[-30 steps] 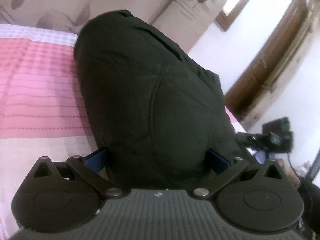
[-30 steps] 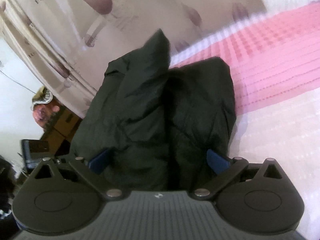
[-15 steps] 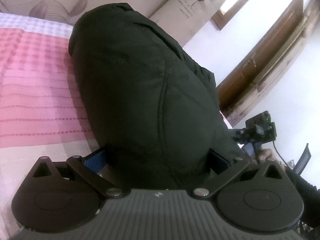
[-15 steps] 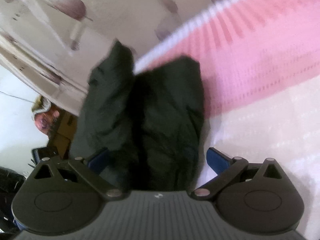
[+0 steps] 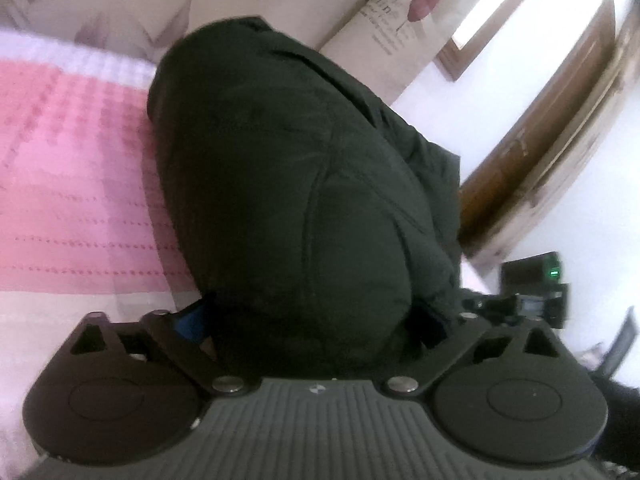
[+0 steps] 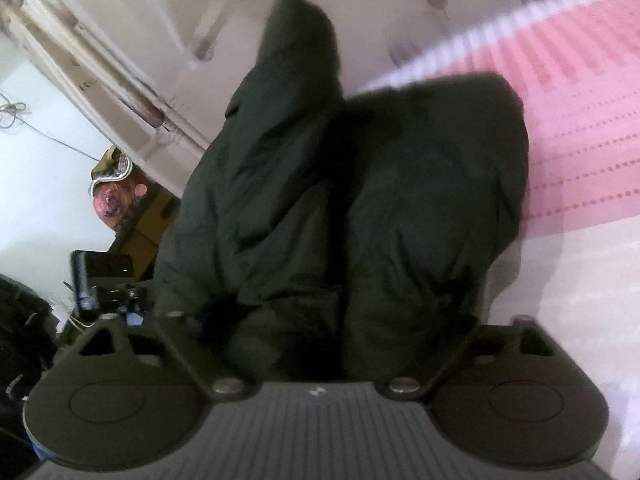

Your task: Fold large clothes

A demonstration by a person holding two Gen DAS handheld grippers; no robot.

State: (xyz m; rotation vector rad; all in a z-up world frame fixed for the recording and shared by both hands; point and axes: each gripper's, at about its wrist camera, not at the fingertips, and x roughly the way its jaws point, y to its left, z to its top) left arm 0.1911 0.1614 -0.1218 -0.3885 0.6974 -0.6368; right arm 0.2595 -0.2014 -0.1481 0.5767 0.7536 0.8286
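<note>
A: From the left wrist, the puffy black padded garment lies heaped on the pink-and-white quilted bedspread, its near end bulging between the fingers of the left gripper. The jaws have just been closing, with the padding between them and the blue pads sunk into the bulge on both sides. I read it as pinching the cloth.

B: The risk there?

A: Thick, springy filling. A bite into only the outer layer could slide off once lifted.

B: And the right wrist?

A: Blurred. The same garment shows as two lobes with a dark crease between them, one flap standing up against the pale leaf-print curtain. The right gripper has also just been closing, with cloth filling its mouth. The pads are hidden, so I cannot tell if it grips.

B: So it's uneven?

A: Likely. If one side holds and the other slips, the fold skews or the lobes flop apart.
</note>
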